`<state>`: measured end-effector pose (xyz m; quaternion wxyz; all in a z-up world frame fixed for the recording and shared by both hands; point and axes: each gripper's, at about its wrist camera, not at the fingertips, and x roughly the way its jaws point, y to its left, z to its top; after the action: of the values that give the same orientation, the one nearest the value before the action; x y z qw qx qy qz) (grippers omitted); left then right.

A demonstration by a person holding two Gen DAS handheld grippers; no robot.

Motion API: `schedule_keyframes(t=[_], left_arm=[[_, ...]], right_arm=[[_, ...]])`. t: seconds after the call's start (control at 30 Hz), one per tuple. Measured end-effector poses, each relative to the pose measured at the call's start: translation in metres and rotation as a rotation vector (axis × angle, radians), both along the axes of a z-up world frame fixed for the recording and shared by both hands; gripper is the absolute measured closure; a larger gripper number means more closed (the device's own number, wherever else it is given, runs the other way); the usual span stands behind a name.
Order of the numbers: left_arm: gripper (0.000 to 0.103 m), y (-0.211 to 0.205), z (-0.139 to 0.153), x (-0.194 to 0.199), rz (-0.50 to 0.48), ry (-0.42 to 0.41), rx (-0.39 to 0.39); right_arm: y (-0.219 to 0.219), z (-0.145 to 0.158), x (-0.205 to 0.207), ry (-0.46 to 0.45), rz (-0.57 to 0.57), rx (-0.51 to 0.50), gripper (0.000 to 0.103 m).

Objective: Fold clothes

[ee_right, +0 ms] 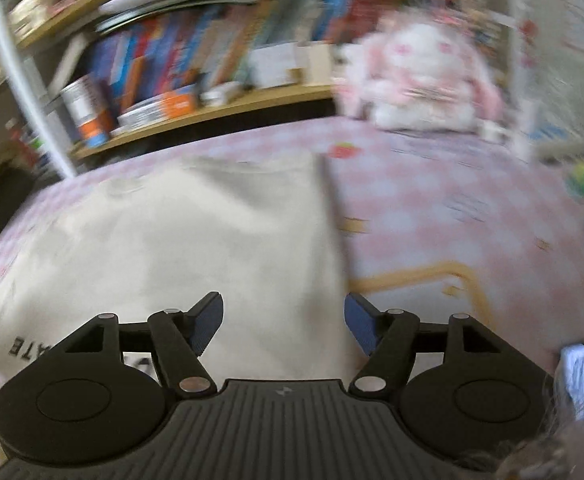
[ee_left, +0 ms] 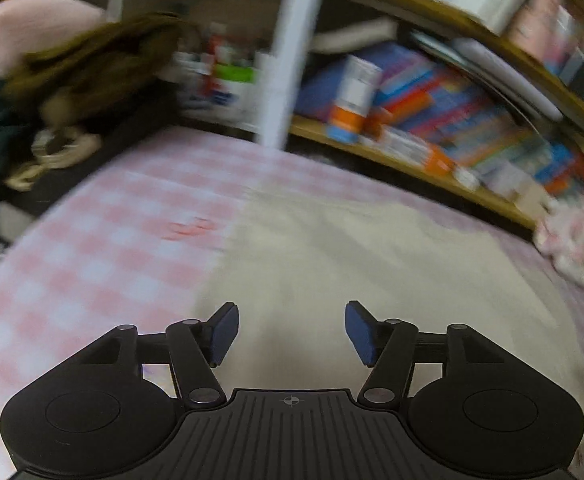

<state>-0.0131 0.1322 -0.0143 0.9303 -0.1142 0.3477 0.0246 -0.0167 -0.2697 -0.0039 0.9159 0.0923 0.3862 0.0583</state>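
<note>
Cream shirt (ee_left: 351, 248) lies flat on the pink-checked bed (ee_left: 92, 240), long axis running toward the shelves (ee_left: 431, 160); printed end nearest the camera in the right view. Left hand-held gripper (ee_left: 291, 330) tilted down above it, jaws wide, nothing between. Right hand-held gripper (ee_right: 284, 322) likewise, over the shirt's right edge. Plush toy (ee_right: 419, 76) at the bed's far edge.

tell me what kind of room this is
Probably a bedroom or a child's room: a pink checked bed cover with a cream garment spread on it, a plush rabbit, and packed bookshelves alongside.
</note>
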Motion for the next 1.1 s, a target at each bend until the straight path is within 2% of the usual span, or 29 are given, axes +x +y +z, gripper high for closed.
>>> schedule_keyframes(t=[0.17, 0.3, 0.47, 0.77, 0.83, 0.9, 1.03, 1.1], left_arm=[[0.043, -0.040, -0.018, 0.006, -0.122, 0.044, 0.114], [0.042, -0.045, -0.028, 0.001, -0.143, 0.089, 0.140], [0.037, -0.038, -0.035, -0.003, -0.132, 0.122, 0.140], [0.030, -0.029, -0.033, -0.010, -0.150, 0.122, 0.142], [0.023, -0.027, -0.029, -0.010, -0.155, 0.116, 0.147], [0.021, -0.025, -0.023, -0.012, -0.163, 0.106, 0.153], [0.013, -0.021, -0.013, -0.012, -0.185, 0.077, 0.168], [0.011, -0.021, -0.009, -0.013, -0.199, 0.071, 0.177]], right_arm=[[0.055, -0.013, 0.008, 0.010, 0.159, -0.092, 0.036], [0.074, -0.027, 0.003, 0.047, 0.236, -0.163, 0.035], [0.065, -0.036, 0.001, 0.088, 0.193, -0.151, 0.033], [0.058, -0.036, -0.014, 0.090, 0.111, -0.150, 0.029], [0.063, -0.033, -0.016, 0.086, 0.082, -0.154, 0.029], [0.068, -0.029, -0.018, 0.081, 0.055, -0.158, 0.027], [0.081, -0.017, -0.027, 0.039, 0.031, -0.168, 0.013], [0.089, -0.013, -0.031, 0.030, 0.017, -0.171, 0.012]])
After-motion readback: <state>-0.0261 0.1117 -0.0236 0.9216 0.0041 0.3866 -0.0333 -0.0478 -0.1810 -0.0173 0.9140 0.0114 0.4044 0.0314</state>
